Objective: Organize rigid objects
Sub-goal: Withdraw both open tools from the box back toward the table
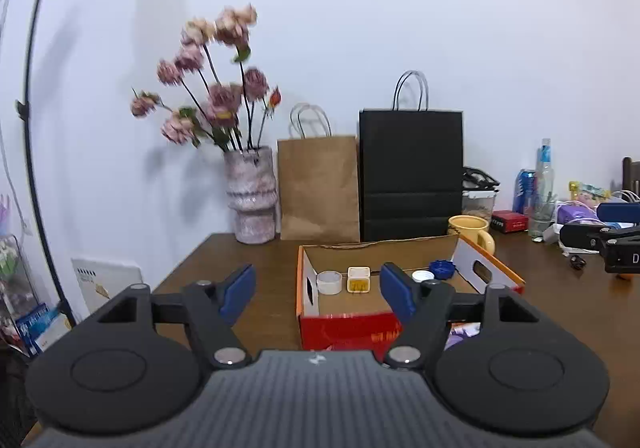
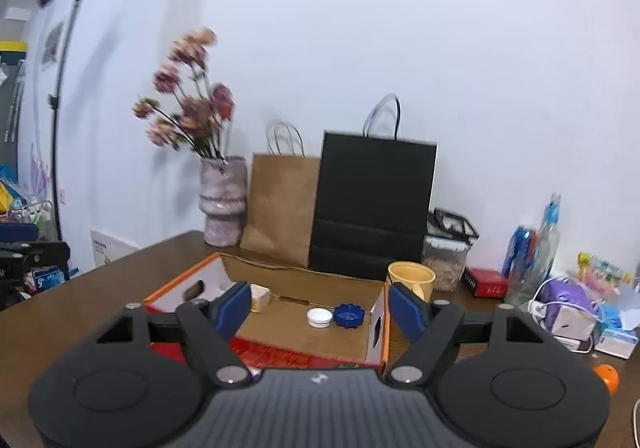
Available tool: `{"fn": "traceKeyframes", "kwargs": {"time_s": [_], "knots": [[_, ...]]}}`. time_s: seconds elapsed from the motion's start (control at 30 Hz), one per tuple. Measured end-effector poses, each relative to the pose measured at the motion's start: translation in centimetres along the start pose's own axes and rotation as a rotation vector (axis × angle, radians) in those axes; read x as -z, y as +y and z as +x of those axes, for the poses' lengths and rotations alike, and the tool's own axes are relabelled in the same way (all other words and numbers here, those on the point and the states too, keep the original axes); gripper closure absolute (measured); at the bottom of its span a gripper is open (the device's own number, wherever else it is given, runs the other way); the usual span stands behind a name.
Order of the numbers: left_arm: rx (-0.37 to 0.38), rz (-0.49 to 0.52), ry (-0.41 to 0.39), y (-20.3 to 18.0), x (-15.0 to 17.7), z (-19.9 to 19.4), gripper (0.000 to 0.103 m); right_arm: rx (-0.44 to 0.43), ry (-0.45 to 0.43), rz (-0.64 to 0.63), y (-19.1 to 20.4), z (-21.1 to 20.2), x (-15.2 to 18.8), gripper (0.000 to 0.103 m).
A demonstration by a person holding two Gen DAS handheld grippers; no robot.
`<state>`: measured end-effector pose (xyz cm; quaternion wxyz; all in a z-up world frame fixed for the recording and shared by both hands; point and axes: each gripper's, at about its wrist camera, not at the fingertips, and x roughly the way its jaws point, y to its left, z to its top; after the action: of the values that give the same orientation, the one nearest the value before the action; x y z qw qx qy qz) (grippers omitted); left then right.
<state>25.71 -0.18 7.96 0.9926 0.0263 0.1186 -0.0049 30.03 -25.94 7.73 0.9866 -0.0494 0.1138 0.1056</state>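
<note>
We hold the left claw (image 1: 318,290) spread wide with nothing between its blue pads, above the brown table (image 1: 256,252) and facing the open cardboard box (image 1: 340,322) with the red front wall. The right claw (image 2: 320,308) is likewise spread and holds nothing, looking into the same box from the other side. Inside the box, the left view gives us a white tape roll (image 1: 329,282) beside a small cream container (image 1: 358,279) near the left wall, and a white cap (image 1: 423,276) touching a blue cap (image 1: 442,269) toward the right wall. The right view shows the two caps plainly (white (image 2: 319,317), blue (image 2: 349,315)), yet its left pad covers most of the cream container (image 2: 261,297) and hides the tape roll altogether. Only the right view shows an orange ball (image 2: 606,377) on the table well to the right of the box. Behind the box stand a yellow mug (image 1: 470,230), a black paper bag (image 1: 411,176), a brown paper bag (image 1: 318,188) and a vase of pink flowers (image 1: 251,196), all against the wall.
</note>
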Motion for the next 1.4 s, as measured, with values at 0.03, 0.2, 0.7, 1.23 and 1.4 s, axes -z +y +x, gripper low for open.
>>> {"fn": "traceKeyframes", "kwargs": {"time_s": [0.03, 0.2, 0.7, 1.23, 1.4], "knots": [[-0.003, -0.007, -0.006, 0.0, 0.7, -1.3, 0.028, 0.0, -0.018, 0.002, 0.5, -1.5, 0.7, 0.023], [-0.037, 0.015, -0.037, -0.5, 4.2, -7.5, 0.027, 0.003, -0.06, 0.025, 2.8, -8.1, 4.2, 0.018], [-0.005, 0.086, -0.116, -1.2, 8.3, -18.1, 0.014, 0.044, -0.019, 0.049, 6.2, -18.9, 9.2, 0.013], [0.013, 0.051, 0.071, -1.8, 10.4, -12.0, 0.012, 0.078, 0.068, 0.104, 4.1, -14.4, 11.4, 0.013], [0.04, 0.056, 0.084, -3.0, 9.9, -9.4, 0.012, 0.087, 0.092, 0.105, 2.6, -11.9, 11.5, 0.013]]}}
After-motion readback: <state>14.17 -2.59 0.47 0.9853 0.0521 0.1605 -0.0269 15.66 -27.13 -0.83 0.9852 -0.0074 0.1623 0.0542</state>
